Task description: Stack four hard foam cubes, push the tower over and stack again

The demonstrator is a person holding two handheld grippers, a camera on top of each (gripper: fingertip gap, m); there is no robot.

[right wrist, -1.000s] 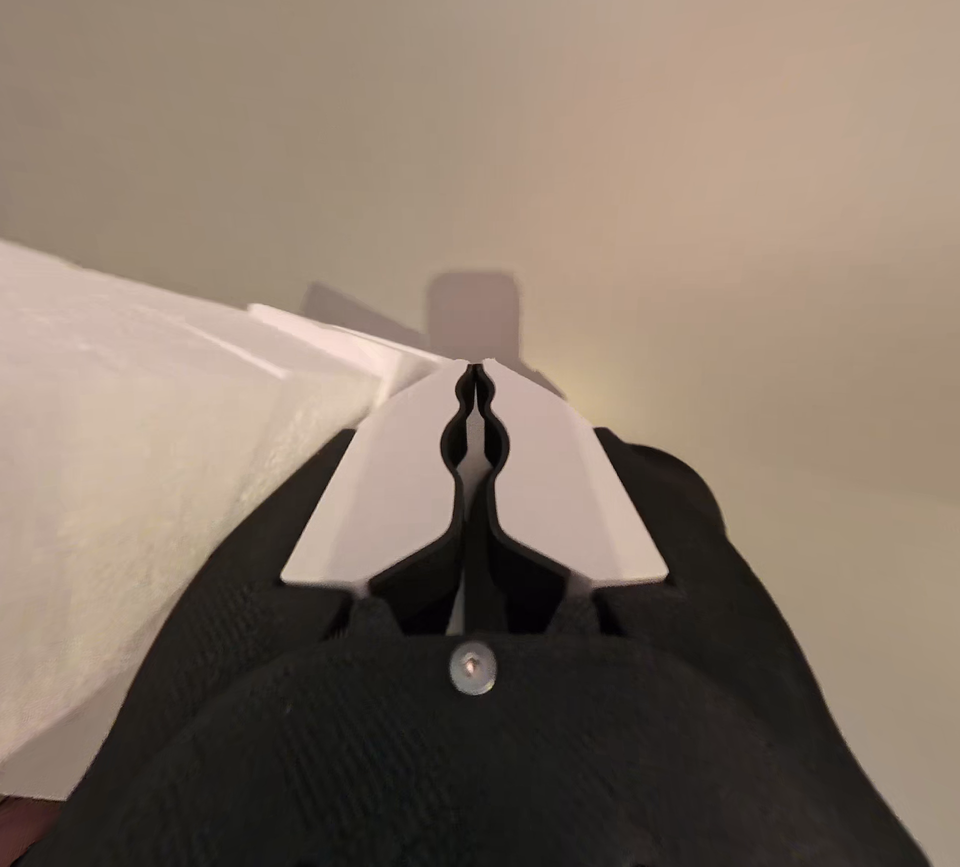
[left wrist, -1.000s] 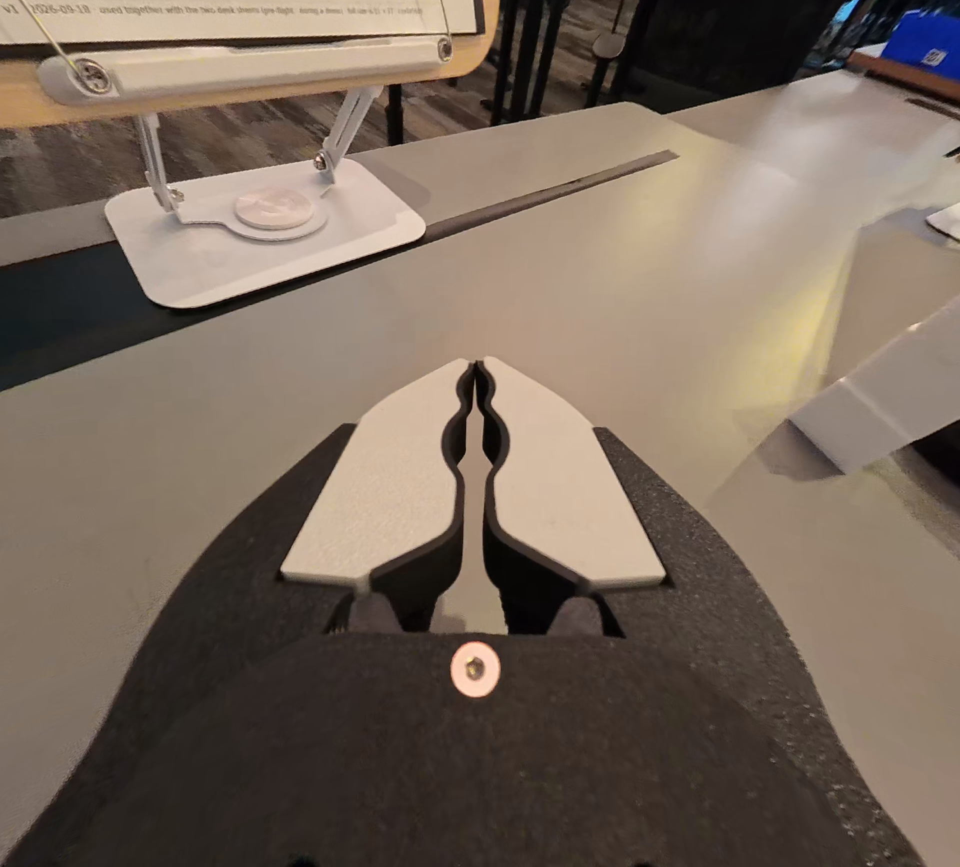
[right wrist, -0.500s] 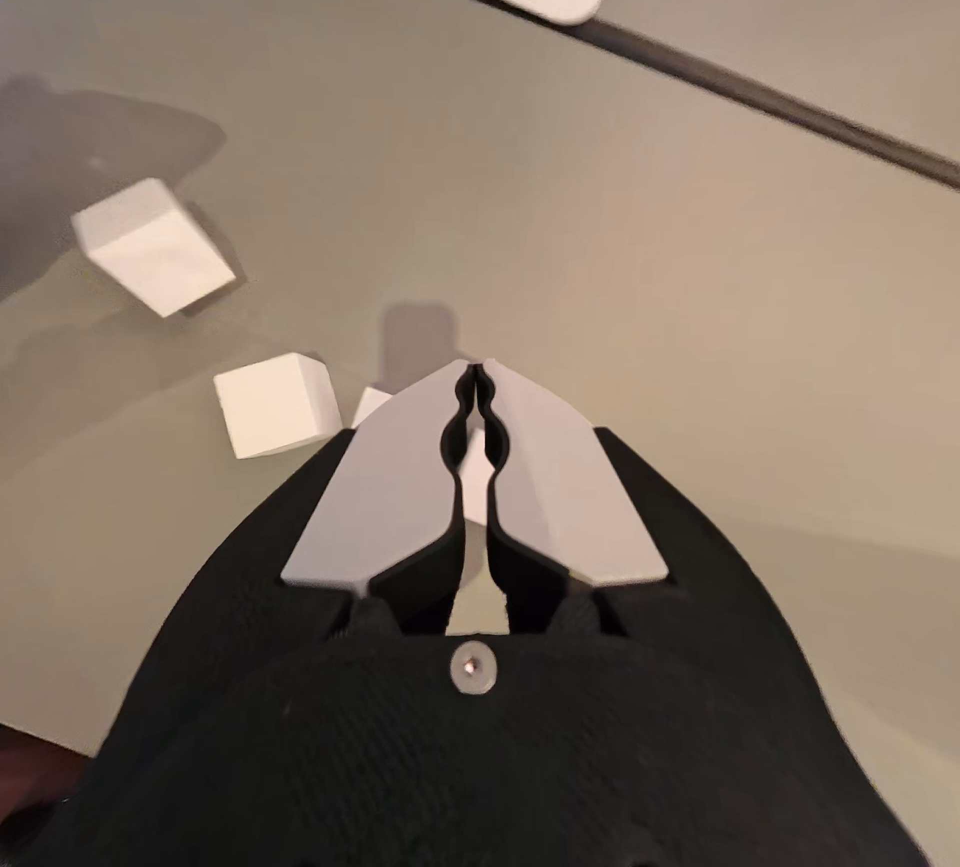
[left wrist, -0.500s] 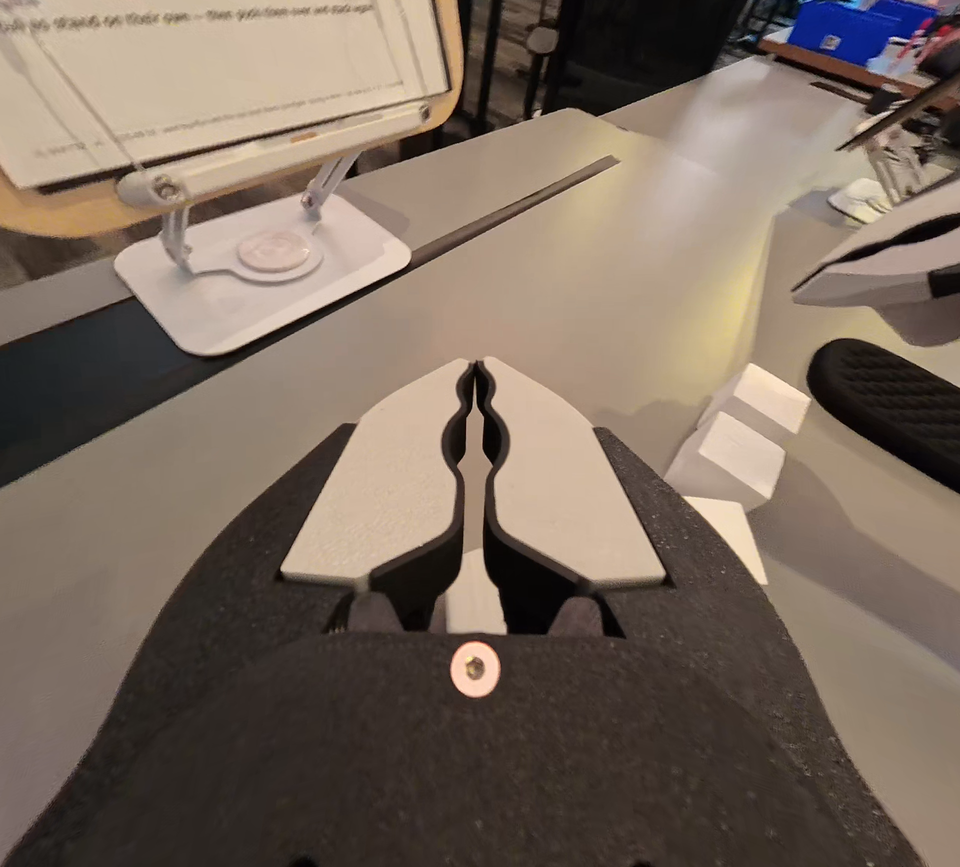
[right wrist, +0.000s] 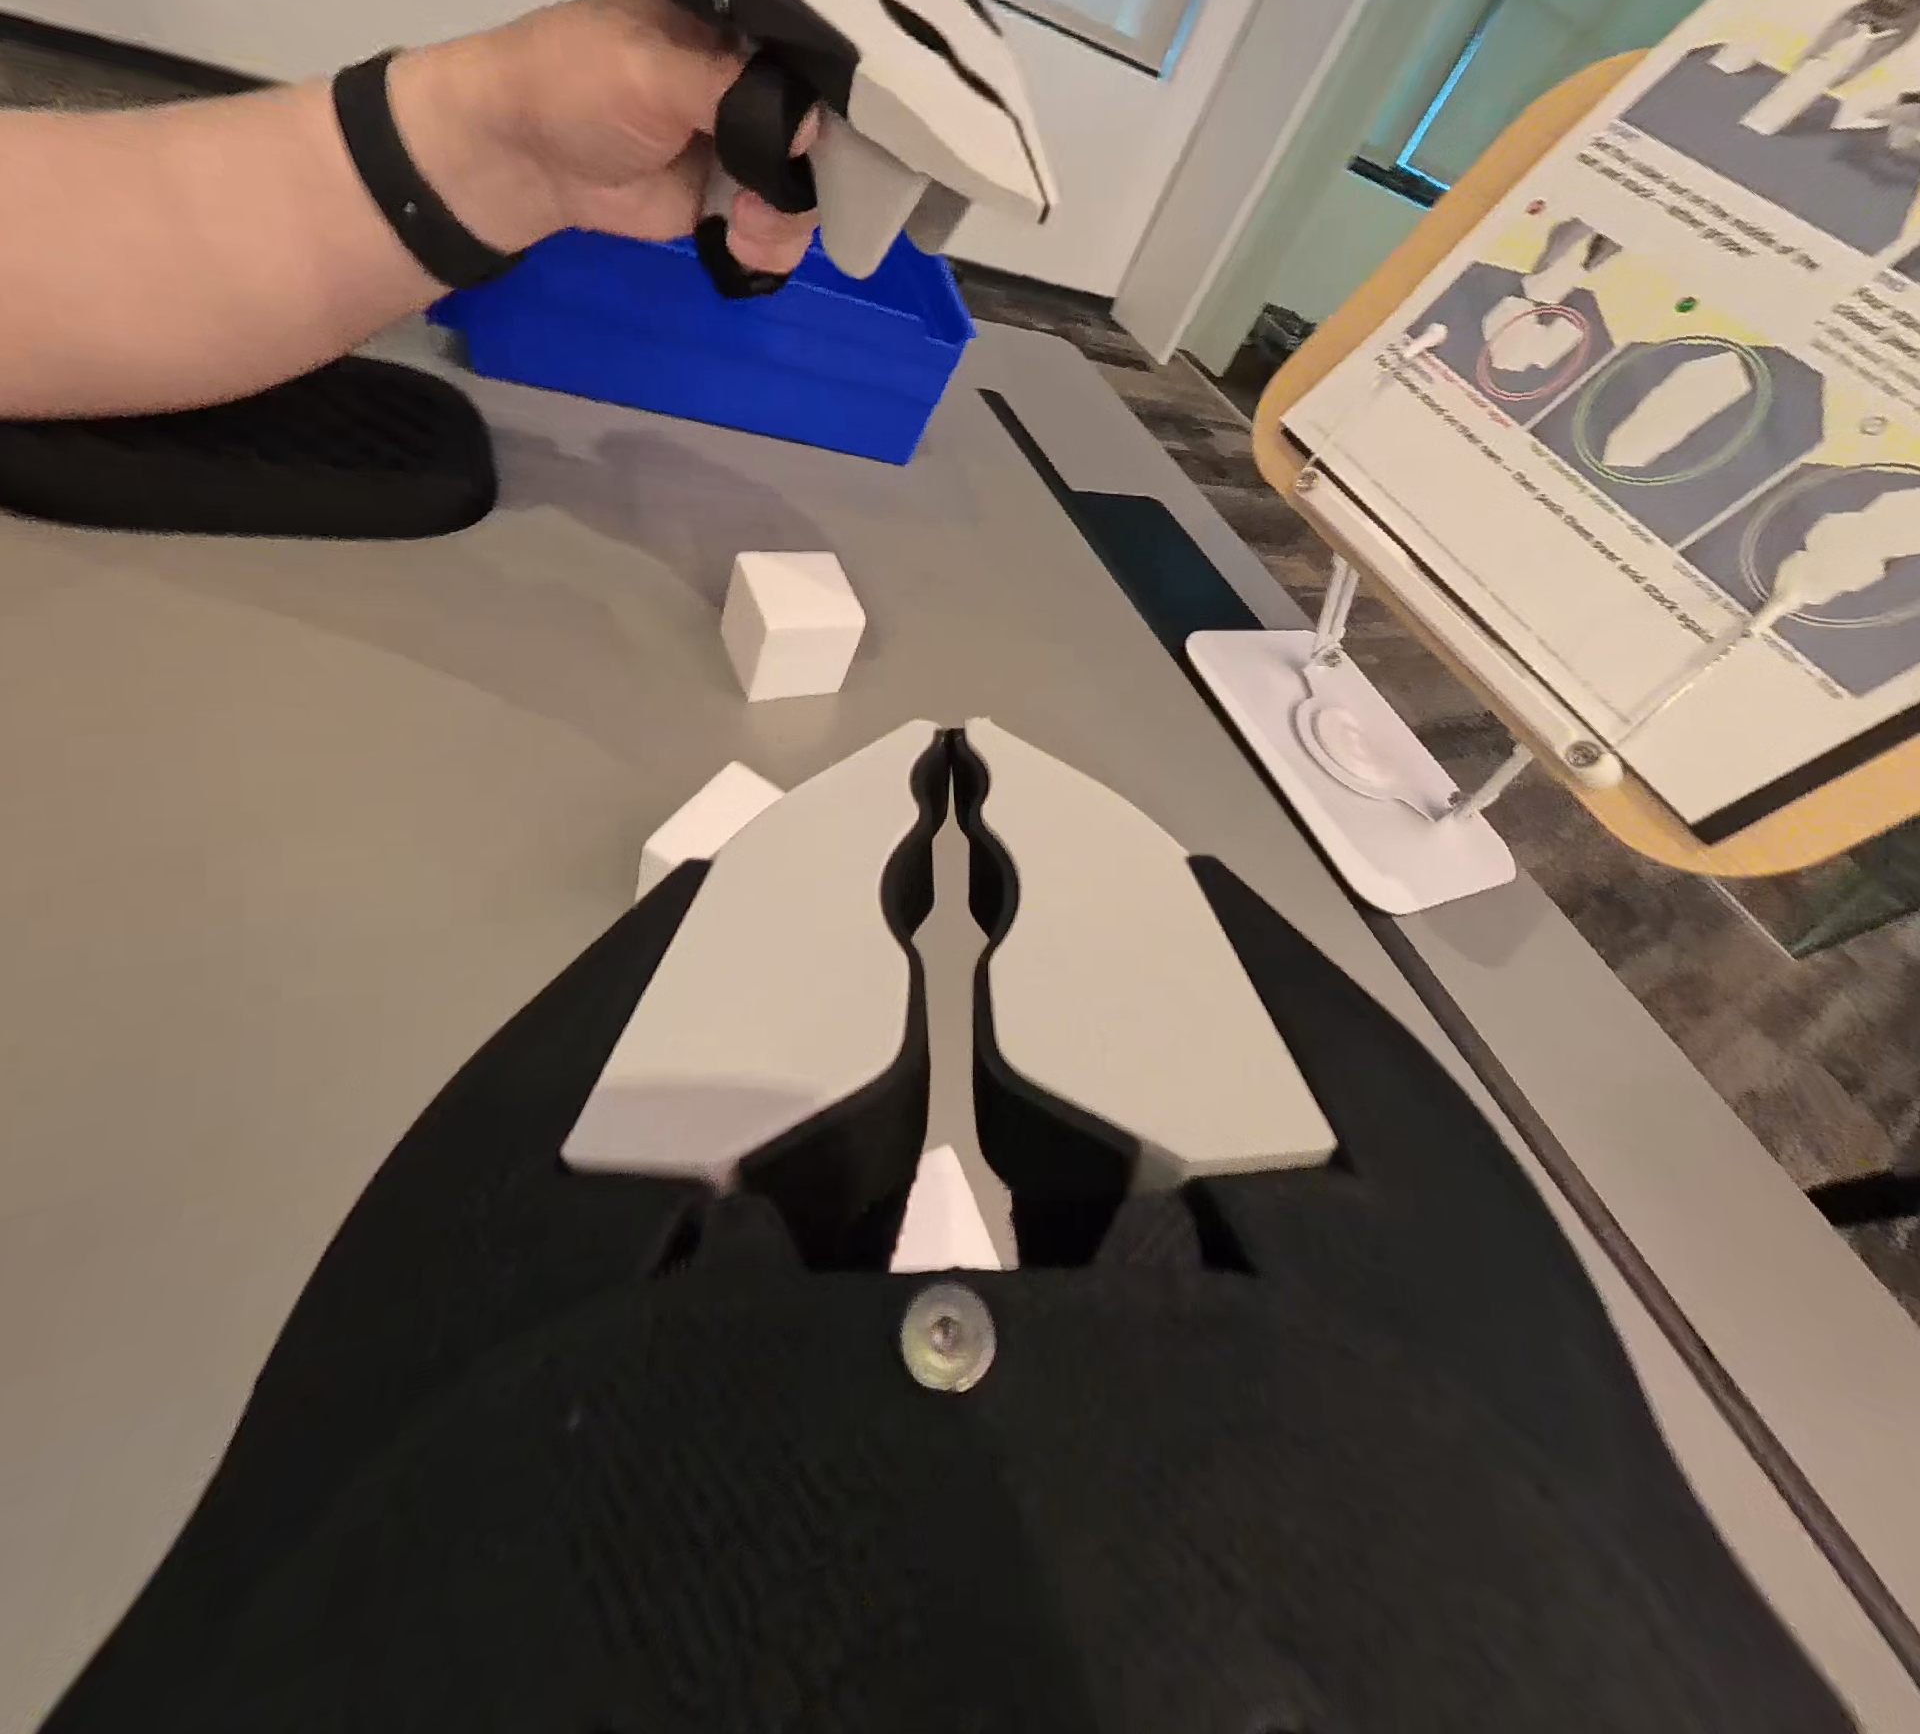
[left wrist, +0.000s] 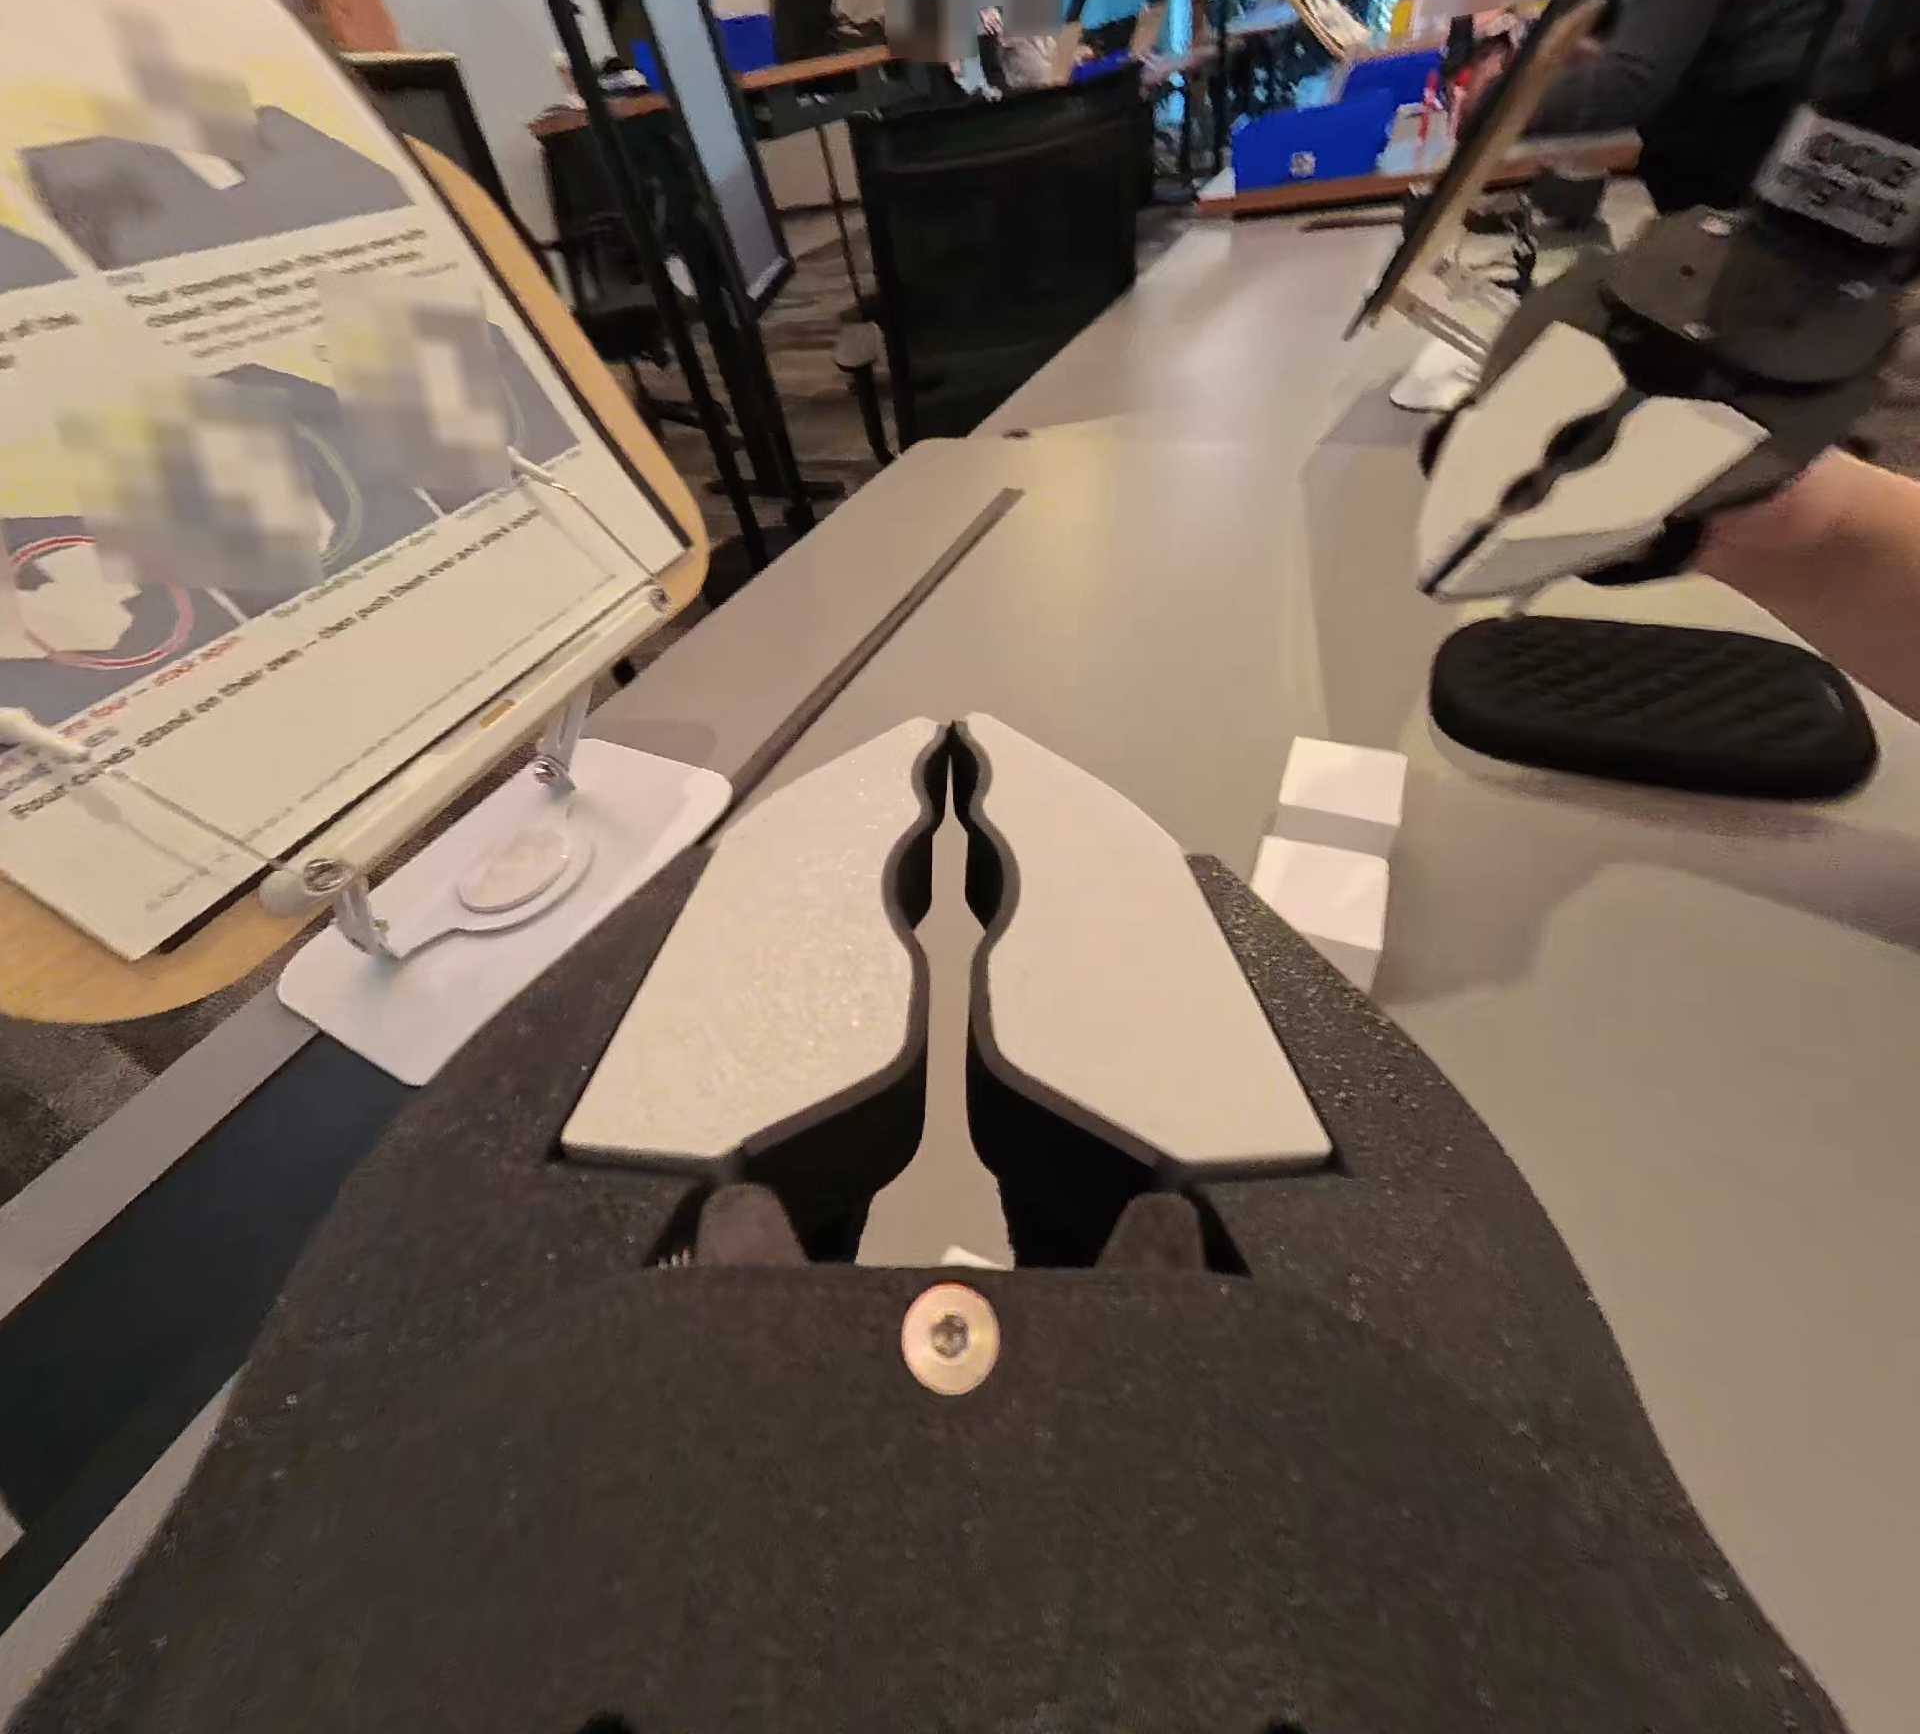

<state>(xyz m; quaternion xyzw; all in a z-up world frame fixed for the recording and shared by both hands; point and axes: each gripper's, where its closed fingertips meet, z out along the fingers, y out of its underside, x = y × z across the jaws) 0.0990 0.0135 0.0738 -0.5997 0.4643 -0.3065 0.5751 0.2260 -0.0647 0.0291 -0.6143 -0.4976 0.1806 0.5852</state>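
Left gripper (left wrist: 951,734): jaws closed tip to tip, nothing between them; raised above the grey table (left wrist: 1143,562), pointing along it
Right gripper (right wrist: 951,739): jaws closed tip to tip, holding nothing; raised above the table, tilted down toward the cubes
Cube under right gripper (right wrist: 951,1217): white, seen only through the gap behind the fingers; lies on the table below, not gripped
Cube beside right gripper (right wrist: 696,822): white, on the table, partly hidden by the left finger
Far cube (right wrist: 792,622): white, alone on the table, well apart from the other two, tilted corner toward the camera
Cube count: three seen in the right wrist view; two seen close together in the left wrist view; a fourth cannot be confirmed
Surroundings: blue bin (right wrist: 727,344) at the far table edge; black pad (right wrist: 239,458) under the person's forearm; instruction sheet on a white stand (right wrist: 1351,770) at the table's edge
Task progress: no tower stands; the cubes lie loose, none on another, which fits the toppled stage, though this is a judgement
Remaining: the whole restack; each loose cube to be gripped and set on the next until four stand
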